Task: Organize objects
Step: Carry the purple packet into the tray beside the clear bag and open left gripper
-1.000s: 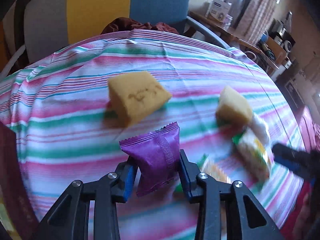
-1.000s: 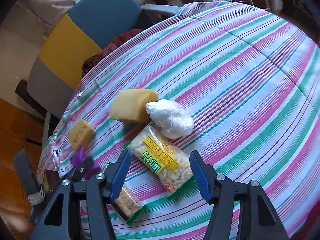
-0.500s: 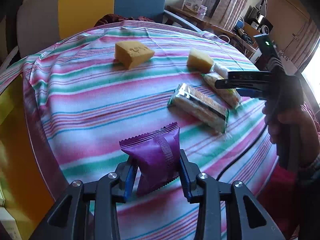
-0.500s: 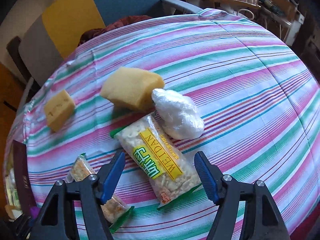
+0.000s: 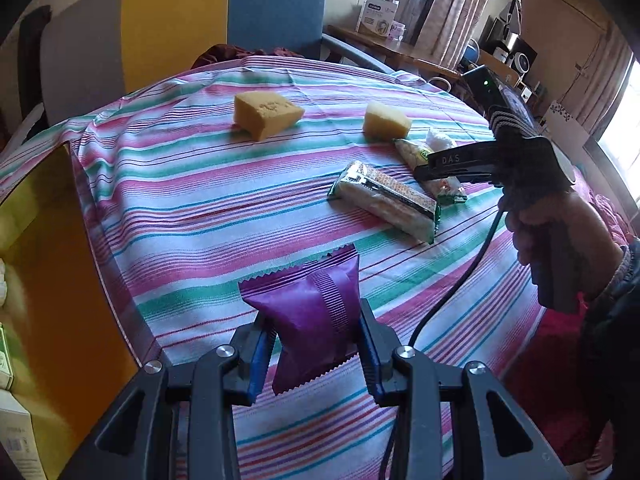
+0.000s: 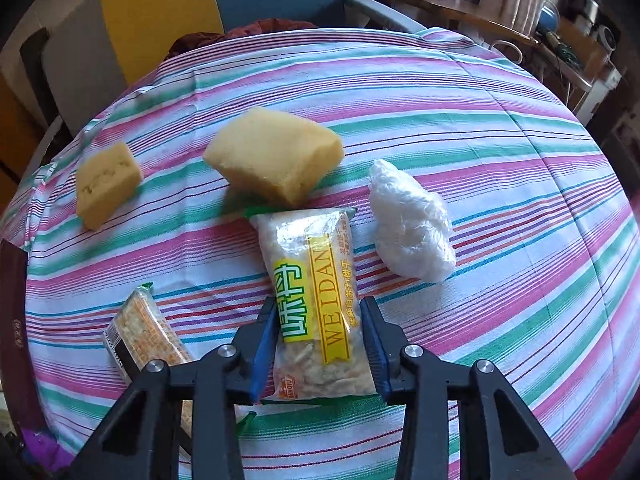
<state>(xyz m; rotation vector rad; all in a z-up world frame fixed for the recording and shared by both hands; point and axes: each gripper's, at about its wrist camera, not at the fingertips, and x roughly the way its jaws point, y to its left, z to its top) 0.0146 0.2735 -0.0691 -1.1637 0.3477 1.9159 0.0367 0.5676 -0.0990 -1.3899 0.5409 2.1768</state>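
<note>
Purple snack packet [image 5: 308, 312] clamped in left tool [image 5: 314, 350]; right tool [image 6: 320, 344], jaws just closing, pressed on Weidan cracker pack [image 6: 316, 300].

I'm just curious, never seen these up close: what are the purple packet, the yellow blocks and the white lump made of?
The purple packet looks like matte plastic film, with crimped, zigzag-cut ends. The yellow blocks look like foam sponge, porous and dull. The white lump seems to be crumpled thin plastic, glossy and creased, though I can't be sure.
</note>
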